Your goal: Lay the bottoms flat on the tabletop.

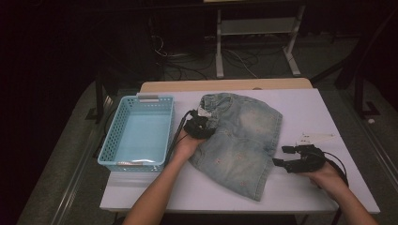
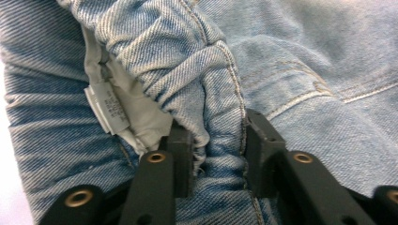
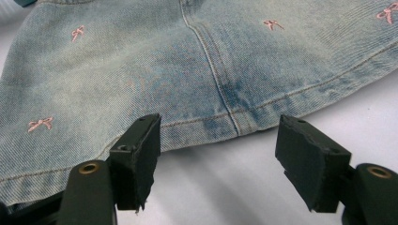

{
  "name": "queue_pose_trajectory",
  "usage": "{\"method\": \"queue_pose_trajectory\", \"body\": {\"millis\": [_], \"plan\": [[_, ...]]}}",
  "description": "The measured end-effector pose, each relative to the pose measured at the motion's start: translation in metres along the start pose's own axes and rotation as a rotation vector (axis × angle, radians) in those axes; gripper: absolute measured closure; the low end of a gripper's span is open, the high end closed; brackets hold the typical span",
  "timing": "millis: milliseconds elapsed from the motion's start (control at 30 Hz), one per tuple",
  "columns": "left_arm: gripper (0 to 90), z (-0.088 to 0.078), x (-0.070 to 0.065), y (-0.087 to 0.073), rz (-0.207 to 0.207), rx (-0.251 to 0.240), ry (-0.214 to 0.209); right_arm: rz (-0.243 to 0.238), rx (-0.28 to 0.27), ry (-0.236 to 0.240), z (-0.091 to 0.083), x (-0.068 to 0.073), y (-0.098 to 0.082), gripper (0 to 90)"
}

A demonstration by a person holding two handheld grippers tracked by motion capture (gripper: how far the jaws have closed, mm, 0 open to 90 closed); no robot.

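Our left gripper (image 2: 218, 154) pinches the bunched waistband of the denim skirt (image 1: 241, 140); our right gripper (image 3: 218, 164) waits wide open by the hem. With so little fabric caught, we judge it may slip free on lifting.

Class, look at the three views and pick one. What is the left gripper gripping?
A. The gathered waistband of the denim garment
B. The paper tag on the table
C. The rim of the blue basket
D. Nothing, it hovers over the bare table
A: in the left gripper view the left gripper has its jaws pinching the bunched waistband of the denim garment, beside its white label.
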State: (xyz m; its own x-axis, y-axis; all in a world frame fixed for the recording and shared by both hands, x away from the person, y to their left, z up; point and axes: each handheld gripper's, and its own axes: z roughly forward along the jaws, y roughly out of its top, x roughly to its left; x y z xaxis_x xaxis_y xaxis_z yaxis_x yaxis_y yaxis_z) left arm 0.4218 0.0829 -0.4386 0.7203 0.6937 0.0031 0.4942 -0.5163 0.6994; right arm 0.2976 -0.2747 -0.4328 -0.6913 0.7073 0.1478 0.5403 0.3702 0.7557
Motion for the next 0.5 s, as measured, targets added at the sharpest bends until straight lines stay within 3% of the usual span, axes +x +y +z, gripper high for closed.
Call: {"method": "queue_pose_trajectory", "body": {"millis": [133, 267, 500], "plan": [[70.1, -0.006, 0.0, 0.002, -0.015, -0.044, -0.034, 0.002, 0.0, -0.001, -0.001, -0.001, 0.0, 30.9], [70.2, -0.017, -0.003, 0.009, -0.036, -0.131, -0.083, 0.004, -0.001, -0.001, -0.001, -0.001, -0.001, 30.9], [70.2, -0.027, -0.017, 0.027, 0.004, -0.24, -0.158, 0.004, 0.0, -0.001, 0.0, -0.001, -0.001, 30.9]]}}
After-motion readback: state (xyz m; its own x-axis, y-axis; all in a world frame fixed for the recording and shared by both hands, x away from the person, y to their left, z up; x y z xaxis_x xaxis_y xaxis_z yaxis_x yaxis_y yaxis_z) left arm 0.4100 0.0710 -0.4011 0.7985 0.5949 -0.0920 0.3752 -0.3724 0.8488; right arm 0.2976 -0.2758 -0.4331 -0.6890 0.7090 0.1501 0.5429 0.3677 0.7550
